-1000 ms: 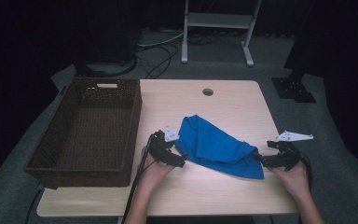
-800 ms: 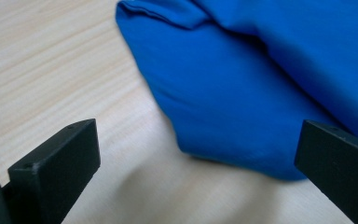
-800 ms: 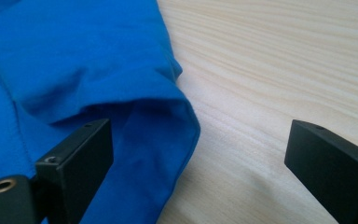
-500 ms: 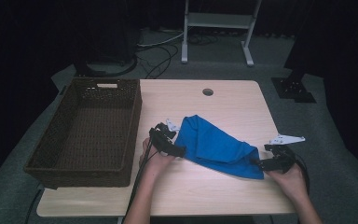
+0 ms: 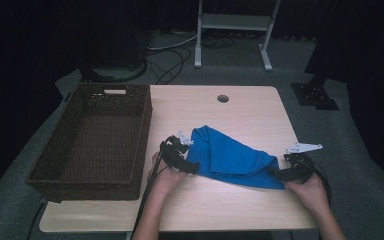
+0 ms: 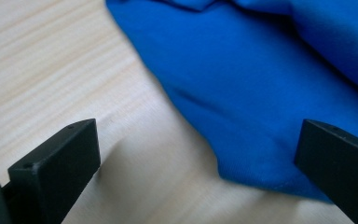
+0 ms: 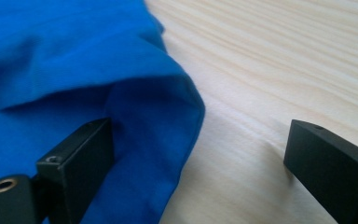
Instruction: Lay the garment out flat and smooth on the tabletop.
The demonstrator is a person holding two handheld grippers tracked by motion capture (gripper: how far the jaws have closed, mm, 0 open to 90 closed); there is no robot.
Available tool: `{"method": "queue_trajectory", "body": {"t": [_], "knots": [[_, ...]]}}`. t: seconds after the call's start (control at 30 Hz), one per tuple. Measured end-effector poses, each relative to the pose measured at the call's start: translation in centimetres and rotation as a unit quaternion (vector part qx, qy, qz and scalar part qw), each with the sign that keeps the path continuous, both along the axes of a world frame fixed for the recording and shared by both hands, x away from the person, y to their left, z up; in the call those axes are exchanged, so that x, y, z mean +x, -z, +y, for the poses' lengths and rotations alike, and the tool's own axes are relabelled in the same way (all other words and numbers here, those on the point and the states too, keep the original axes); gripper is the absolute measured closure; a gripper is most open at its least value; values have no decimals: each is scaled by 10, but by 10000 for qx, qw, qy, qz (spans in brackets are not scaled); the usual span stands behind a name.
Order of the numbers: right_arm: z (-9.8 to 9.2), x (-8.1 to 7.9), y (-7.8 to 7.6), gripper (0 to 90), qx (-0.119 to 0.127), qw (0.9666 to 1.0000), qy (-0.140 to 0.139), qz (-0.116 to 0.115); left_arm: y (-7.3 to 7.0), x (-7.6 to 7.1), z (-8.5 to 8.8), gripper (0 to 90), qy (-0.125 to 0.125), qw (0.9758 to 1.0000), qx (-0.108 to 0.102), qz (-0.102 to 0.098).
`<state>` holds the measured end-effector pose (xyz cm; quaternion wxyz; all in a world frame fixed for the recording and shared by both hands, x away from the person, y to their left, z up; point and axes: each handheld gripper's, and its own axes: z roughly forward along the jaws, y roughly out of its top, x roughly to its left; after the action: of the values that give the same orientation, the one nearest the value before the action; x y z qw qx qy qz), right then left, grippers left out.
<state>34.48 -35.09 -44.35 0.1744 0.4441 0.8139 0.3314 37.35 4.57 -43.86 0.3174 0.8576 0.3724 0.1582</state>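
on wooden table [image 5: 240, 115] (dark room)

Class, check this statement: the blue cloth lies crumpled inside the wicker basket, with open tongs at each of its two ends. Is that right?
Not quite. The blue cloth lies on the wooden table, to the right of the wicker basket, as the high view shows. The rest holds: the left tongs and the right tongs stand open at its two ends.

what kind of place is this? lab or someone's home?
Likely a lab or recording studio, not a home. A bare wooden table with a cable hole stands on grey carpet among dark drapes, with loose cables and a metal stand behind it. Only a blue cloth and a wicker basket are set out.
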Motion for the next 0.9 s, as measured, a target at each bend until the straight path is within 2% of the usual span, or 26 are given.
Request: {"method": "queue_trajectory", "body": {"t": [0.27,0.37,0.47,0.57,0.63,0.67,0.73,0.83,0.9], "knots": [[-6,8,0,76,30,9998,198,17,-1,-19,-2,0,146,9999,33,19],[-6,7,0,77,-13,9998,188,-59,-1,-23,-2,0,150,9999,31,-31],[-6,6,0,77,-21,9998,190,-70,-1,-22,-1,0,149,9998,-141,-29],[-6,6,0,76,-24,9998,178,-78,-4,-22,0,0,109,9997,-194,-103],[-5,5,0,77,-26,9998,172,-92,-5,-22,2,4,142,9995,-269,-58],[-5,5,0,77,-27,9998,164,-95,-5,-23,3,48,176,9994,-289,-61],[-5,5,0,77,-26,9998,170,-93,-4,-25,5,56,198,9993,-327,-30],[-5,5,0,76,-18,9998,168,-88,-1,-28,5,119,266,9992,-300,-22],[-5,4,0,77,-23,9998,166,-94,-1,-28,4,119,240,9992,-297,-126]]}}
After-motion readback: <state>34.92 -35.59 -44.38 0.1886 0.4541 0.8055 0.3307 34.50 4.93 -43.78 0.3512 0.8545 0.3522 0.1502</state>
